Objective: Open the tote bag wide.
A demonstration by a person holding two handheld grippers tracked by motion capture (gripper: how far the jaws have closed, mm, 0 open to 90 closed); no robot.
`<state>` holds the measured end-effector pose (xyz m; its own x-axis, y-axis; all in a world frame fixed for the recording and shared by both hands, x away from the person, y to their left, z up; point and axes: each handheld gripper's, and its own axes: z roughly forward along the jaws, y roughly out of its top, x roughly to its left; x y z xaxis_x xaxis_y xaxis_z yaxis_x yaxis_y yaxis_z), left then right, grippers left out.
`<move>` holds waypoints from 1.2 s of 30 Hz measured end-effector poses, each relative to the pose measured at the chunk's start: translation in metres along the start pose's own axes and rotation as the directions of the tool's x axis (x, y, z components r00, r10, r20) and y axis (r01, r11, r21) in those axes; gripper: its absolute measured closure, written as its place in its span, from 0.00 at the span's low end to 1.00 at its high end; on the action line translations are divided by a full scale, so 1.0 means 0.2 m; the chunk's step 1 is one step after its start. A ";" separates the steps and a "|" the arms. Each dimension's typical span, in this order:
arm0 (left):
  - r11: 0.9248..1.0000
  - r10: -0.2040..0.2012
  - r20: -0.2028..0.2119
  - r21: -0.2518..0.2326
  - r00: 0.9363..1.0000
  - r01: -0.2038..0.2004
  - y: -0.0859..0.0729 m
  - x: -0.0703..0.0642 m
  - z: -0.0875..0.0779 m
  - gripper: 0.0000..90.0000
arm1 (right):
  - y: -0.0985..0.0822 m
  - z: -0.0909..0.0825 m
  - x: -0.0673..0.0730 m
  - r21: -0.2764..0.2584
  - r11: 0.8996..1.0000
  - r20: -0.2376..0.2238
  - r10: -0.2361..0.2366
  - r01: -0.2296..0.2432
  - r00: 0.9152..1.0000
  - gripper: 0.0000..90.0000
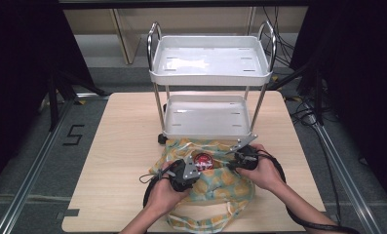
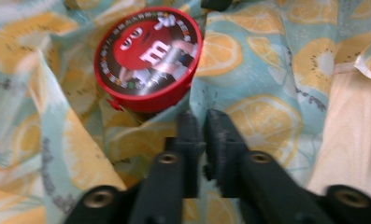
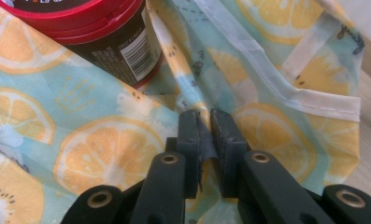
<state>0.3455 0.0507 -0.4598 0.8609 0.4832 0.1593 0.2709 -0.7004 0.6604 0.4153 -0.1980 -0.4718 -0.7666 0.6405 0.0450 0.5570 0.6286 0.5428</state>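
Two grippers work a fruit-print cloth bag (image 1: pixel 215 183) at the near edge of the table (image 1: pixel 123 146) in the high view. The left gripper (image 1: pixel 188 171) sits at the bag's 9 o'clock side and the right gripper (image 1: pixel 240 158) at its 2 o'clock side, with a red-lidded tub (image 1: pixel 202 160) standing between them in the bag's mouth. A white two-shelf cart (image 1: pixel 210 73) stands at 12 o'clock from the bag, and both of its trays look bare. My guess is the tub is being taken out for the cart; nothing has reached a shelf yet, so most of the work is left.

From the left gripper view, the tub (image 2: pixel 148 58) lies at 11 o'clock from the left gripper (image 2: pixel 204 119), nested in folds of the bag (image 2: pixel 267 70). The jaws stand nearly closed with only a thin gap; whether they pinch cloth I cannot tell.

From the right gripper view, the right gripper (image 3: pixel 205 120) is clenched on a fold of the bag (image 3: pixel 103 154), cloth showing between the jaws. The tub (image 3: pixel 108 42) leans at 11 o'clock, its barcode side visible, and the bag's hemmed rim (image 3: pixel 314 100) runs to 2 o'clock.
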 end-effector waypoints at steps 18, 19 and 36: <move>0.981 0.043 0.162 0.181 0.986 -0.073 -0.11 -0.08 0.02 1.00 | -0.01 0.01 0.01 0.042 0.999 -0.017 0.031 -0.031 0.999 0.93; 0.981 0.057 0.159 0.177 0.986 -0.085 -0.11 -0.08 0.02 0.99 | -0.01 0.01 0.01 0.050 0.998 -0.014 0.033 -0.032 0.999 0.93; 1.000 -0.016 -0.075 -0.026 0.997 0.014 0.02 0.09 -0.20 0.68 | -0.01 -0.03 0.02 0.011 1.000 0.000 0.026 -0.026 1.000 0.82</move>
<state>0.3451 0.0771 -0.4248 0.8217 0.5323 0.2037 0.2716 -0.6800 0.6811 0.4089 -0.1983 -0.4677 -0.7516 0.6569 0.0593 0.5805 0.6162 0.5323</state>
